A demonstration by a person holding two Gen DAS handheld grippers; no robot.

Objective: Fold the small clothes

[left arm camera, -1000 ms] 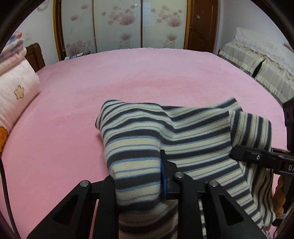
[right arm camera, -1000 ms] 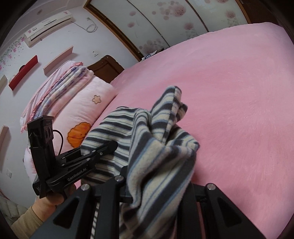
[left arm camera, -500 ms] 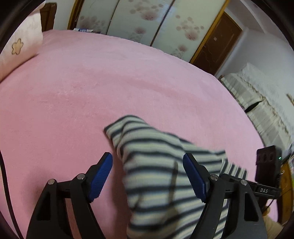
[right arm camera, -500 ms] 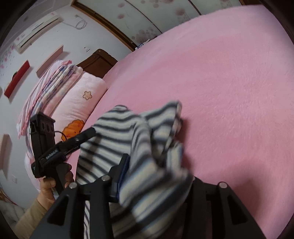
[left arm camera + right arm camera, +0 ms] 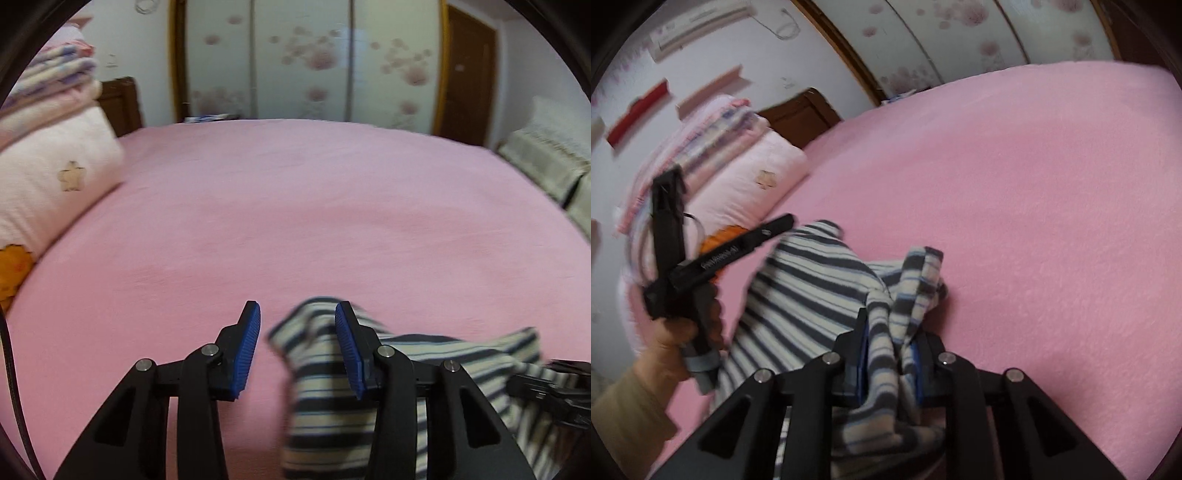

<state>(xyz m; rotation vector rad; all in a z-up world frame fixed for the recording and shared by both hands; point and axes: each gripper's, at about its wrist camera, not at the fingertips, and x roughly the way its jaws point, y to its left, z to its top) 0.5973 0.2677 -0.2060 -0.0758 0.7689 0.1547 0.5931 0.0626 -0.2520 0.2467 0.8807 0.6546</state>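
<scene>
Left wrist view. Your left gripper is released: the two blue pads stand apart with bare pink bed showing between them. Its jaws have just been closing from a wider spread, but they press on nothing. The striped garment lies on the bed at 5 o'clock in this view; its near corner sits partly in the gap, against the right-hand pad and clear of the left one. The right gripper's black frame shows at 4 o'clock, at the picture's edge.

Right wrist view. Your right gripper is clenched on the striped garment; a bunched fold runs up between its pads, and its jaws have just been closing on that fold. The rest of the cloth spreads out towards 10 o'clock. Your left gripper hangs at 9 o'clock, its tip just beside the cloth's far corner, not touching it as far as I can tell.

Step in hand, as I judge it: regrasping the garment's left corner so it can be spread flat for folding. Nothing is folded yet.

Next move calls for: shift the left gripper towards 3 o'clock so the corner sits fully between the pads, then clamp; keep the right grip firm.

Count: one garment, two grippers, one hand in view, one pillow, one stack of folded bedding.
</scene>
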